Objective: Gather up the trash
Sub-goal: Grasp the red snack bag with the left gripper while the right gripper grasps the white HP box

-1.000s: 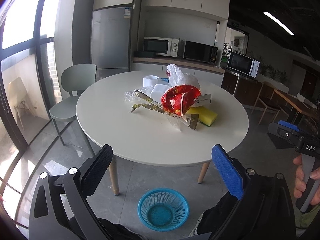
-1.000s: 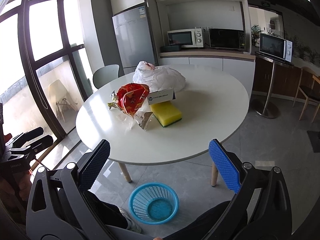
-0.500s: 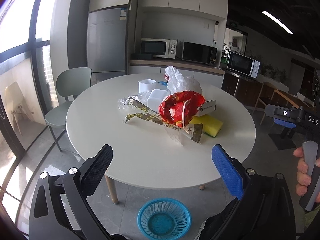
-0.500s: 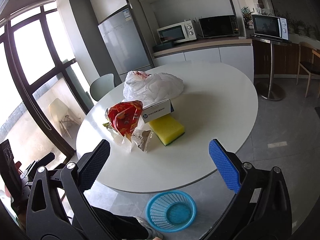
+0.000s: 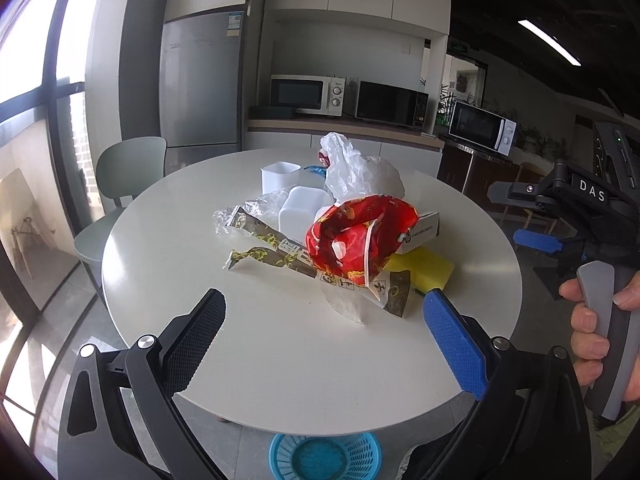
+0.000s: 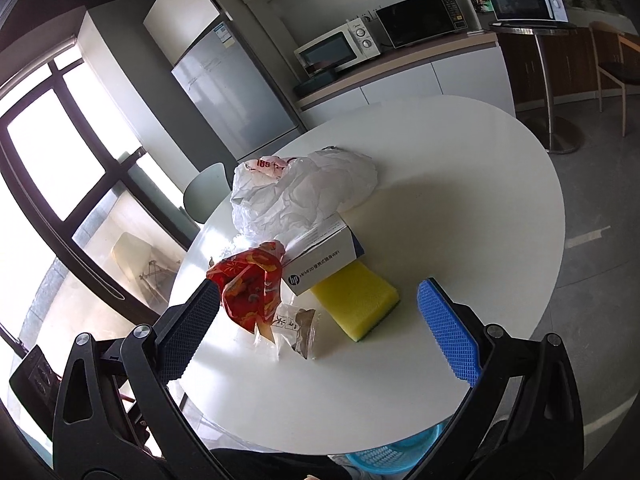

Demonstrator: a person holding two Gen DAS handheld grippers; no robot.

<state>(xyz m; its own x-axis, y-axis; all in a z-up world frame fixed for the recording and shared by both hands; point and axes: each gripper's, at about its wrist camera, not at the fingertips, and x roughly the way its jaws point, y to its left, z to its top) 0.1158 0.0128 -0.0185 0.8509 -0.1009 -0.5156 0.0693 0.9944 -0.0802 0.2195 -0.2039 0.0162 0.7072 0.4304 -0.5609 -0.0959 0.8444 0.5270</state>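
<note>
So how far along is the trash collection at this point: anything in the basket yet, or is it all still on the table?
Nothing looks done: the blue basket on the floor appears empty. Nothing is in hand either; the left gripper and right gripper are both open over the near edge of the table. Left to collect: the red wrapper, the white plastic bag and the other wrappers piled beside them.

Both tools have advanced over the table (image 5: pixel 168 240) edge toward the trash, the right tool (image 6: pixel 318 320) tilting
</note>
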